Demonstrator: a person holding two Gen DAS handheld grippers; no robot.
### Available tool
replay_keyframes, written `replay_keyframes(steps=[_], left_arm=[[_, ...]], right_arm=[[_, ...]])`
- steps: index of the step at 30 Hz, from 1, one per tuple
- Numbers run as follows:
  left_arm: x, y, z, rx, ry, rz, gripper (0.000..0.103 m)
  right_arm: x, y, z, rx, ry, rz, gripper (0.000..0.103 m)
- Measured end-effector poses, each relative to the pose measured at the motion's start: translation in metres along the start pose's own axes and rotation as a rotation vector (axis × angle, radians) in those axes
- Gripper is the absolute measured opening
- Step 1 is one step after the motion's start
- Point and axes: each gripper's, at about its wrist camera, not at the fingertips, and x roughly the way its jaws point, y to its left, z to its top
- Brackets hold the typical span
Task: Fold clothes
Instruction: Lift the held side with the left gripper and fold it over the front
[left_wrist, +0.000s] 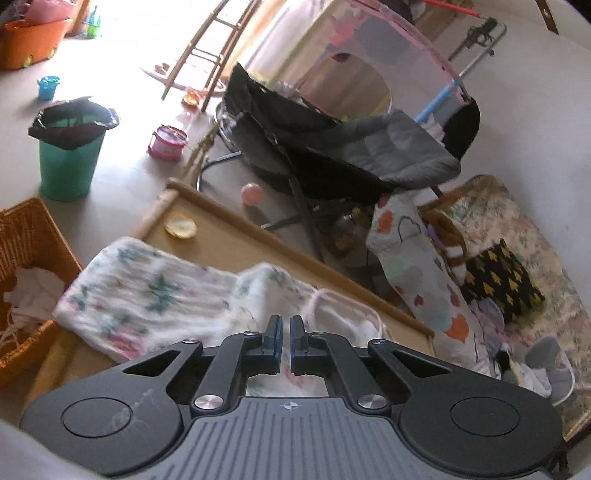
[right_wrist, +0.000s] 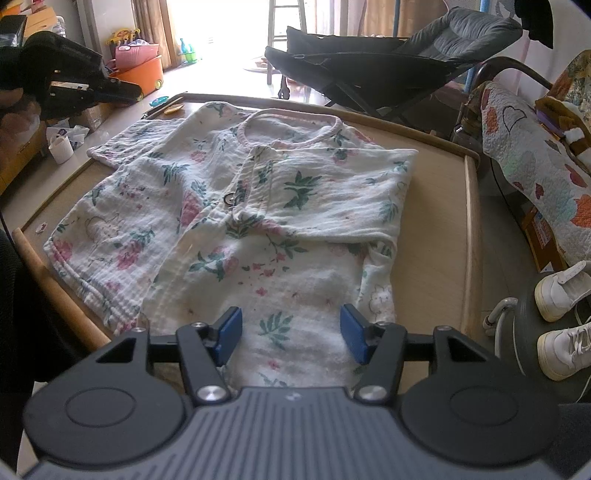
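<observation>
A white floral top (right_wrist: 207, 206) with a pink neckline lies flat on the wooden table (right_wrist: 471, 221). One sleeve is folded across its chest, and the other sleeve (right_wrist: 136, 136) stretches out to the left. My right gripper (right_wrist: 291, 332) hovers open over the hem, its blue pads (right_wrist: 229, 330) either side of the fabric without pressing it. My left gripper (left_wrist: 286, 325) is shut with nothing between its fingers, above the top (left_wrist: 147, 291) near the neckline. From the right wrist it shows as a dark shape (right_wrist: 125, 92) raised off the table's far left corner.
A wicker basket (left_wrist: 29, 277) with white cloth stands beside the table, with a green bin (left_wrist: 70, 158) behind it. A black and grey recliner (right_wrist: 388, 55) stands past the far edge. A heart-print quilt (right_wrist: 535, 166) and white shoes (right_wrist: 561, 291) are to the right. A yellow lid (left_wrist: 180, 224) lies on the table.
</observation>
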Motion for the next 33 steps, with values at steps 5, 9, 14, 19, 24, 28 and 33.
replay_keyframes(steps=[5, 9, 14, 19, 24, 28, 33], left_arm=[[-0.006, 0.031, 0.000, -0.130, -0.047, 0.113, 0.016], [-0.024, 0.075, 0.007, -0.304, -0.079, 0.190, 0.045], [-0.038, 0.127, 0.004, -0.547, -0.091, 0.202, 0.055], [-0.027, 0.145, -0.010, -0.630, -0.047, 0.192, 0.055], [-0.016, 0.146, -0.012, -0.646, -0.087, 0.209, 0.052], [-0.009, 0.139, -0.003, -0.615, -0.125, 0.211, 0.038], [-0.005, 0.126, 0.006, -0.498, -0.118, 0.240, 0.010]], right_arm=[[-0.002, -0.001, -0.002, -0.001, -0.001, 0.003, 0.059], [-0.001, -0.001, -0.001, -0.003, -0.001, 0.001, 0.059], [0.001, 0.001, 0.000, -0.009, 0.001, -0.005, 0.062], [0.001, 0.001, 0.000, -0.010, 0.003, -0.007, 0.063], [0.002, 0.002, 0.000, -0.008, 0.003, -0.007, 0.063], [0.002, 0.002, 0.000, -0.010, 0.003, -0.007, 0.063], [0.002, 0.002, 0.000, -0.011, 0.003, -0.006, 0.063]])
